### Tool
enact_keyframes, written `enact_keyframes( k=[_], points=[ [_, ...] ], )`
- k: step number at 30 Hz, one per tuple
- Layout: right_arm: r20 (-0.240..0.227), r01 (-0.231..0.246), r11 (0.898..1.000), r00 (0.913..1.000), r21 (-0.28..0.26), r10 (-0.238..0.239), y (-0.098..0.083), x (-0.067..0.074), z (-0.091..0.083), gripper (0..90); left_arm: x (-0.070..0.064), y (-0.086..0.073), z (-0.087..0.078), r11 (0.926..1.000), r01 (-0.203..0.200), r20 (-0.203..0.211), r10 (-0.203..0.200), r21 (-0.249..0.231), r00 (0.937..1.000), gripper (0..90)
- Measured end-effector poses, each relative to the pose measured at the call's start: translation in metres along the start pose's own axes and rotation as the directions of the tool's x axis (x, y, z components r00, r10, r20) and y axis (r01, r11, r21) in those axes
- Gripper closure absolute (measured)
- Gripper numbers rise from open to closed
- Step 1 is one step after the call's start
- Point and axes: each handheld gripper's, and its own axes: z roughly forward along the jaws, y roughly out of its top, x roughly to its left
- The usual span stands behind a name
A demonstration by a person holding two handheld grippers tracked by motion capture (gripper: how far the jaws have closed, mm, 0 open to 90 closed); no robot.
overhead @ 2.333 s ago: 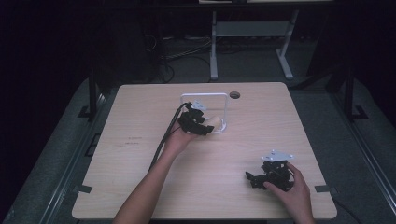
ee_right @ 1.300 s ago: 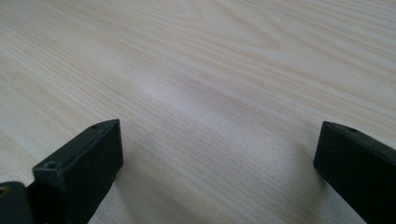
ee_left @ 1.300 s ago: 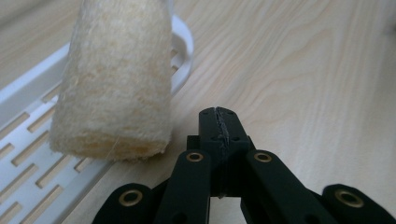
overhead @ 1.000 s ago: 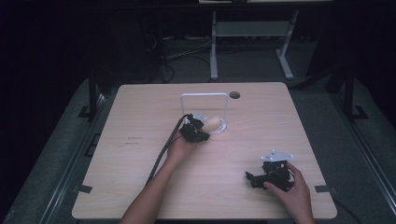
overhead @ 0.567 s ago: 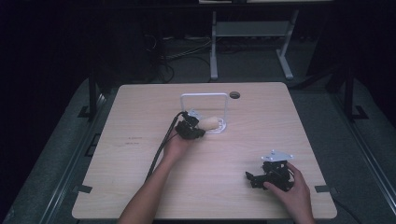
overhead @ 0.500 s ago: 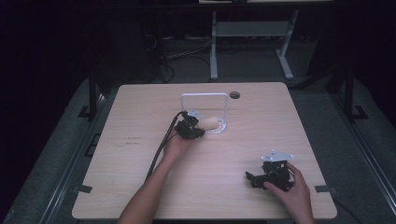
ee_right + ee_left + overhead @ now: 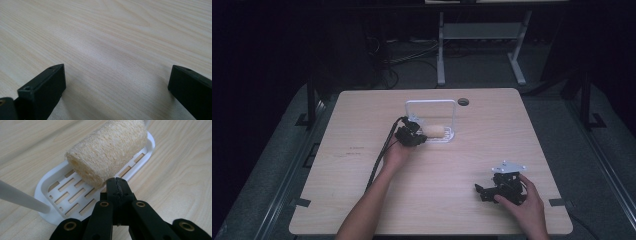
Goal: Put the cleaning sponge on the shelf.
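A pale loofah roll [image 7: 433, 131] lies on its side on a white slotted tray [image 7: 448, 138] at mid-table, under the tray's white hoop frame [image 7: 431, 102]. My left gripper [image 7: 418, 136] sits just left of the roll, shut and holding nothing. In the left gripper view the closed jaw tips [image 7: 117, 183] rest right beside the near end of the loofah [image 7: 107, 150], over the tray [image 7: 60, 195]. My right gripper [image 7: 482, 191] rests near the table's front right in a hand. Its jaws stand wide apart over bare wood in the right gripper view [image 7: 115, 82].
A dark round hole [image 7: 463, 101] sits in the tabletop behind the tray. The left gripper's black cable [image 7: 379, 160] trails along the forearm toward the front edge. A white rod of the frame [image 7: 20, 198] crosses the left gripper view. A metal stand [image 7: 477, 35] is beyond the table.
The left gripper has drawn back from the hoop frame toward the near left, leaving the loofah lying on the tray. The right gripper has stayed put.
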Motion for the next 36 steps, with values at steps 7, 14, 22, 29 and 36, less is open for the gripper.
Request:
enact_keyframes(
  k=[7, 14, 22, 29, 36],
  points=[
    [0.000, 0.000, 1.000, 1.0000, 0.000, 0.000, 0.000, 0.000, 0.000, 0.9, -0.004, -0.002, -0.004, 1.0000, -0.004, 0.011, 0.004, 0.000, 0.9999, 90.0],
    [0.000, 0.000, 1.000, 1.0000, 0.000, 0.000, 0.000, 0.000, 0.000, 1.0, -0.009, -0.007, -0.014, 1.0000, 0.003, 0.022, -0.003, -0.003, 0.9998, 90.0],
    [0.000, 0.000, 1.000, 1.0000, 0.000, 0.000, 0.000, 0.000, 0.000, 0.9, -0.012, -0.017, -0.033, 0.9999, 0.009, 0.022, -0.008, -0.006, 0.9997, 80.9],
    [0.000, -0.001, 1.000, 1.0000, 0.001, 0.001, 0.000, 0.000, 0.000, 1.0, -0.012, -0.024, -0.049, 0.9999, 0.010, 0.003, -0.010, -0.005, 0.9999, 56.6],
    [0.001, -0.002, 1.000, 1.0000, 0.001, 0.002, 0.000, 0.000, 0.000, 1.0, -0.013, -0.038, -0.060, 1.0000, 0.004, -0.020, -0.004, 0.001, 0.9998, 32.7]
  ],
)
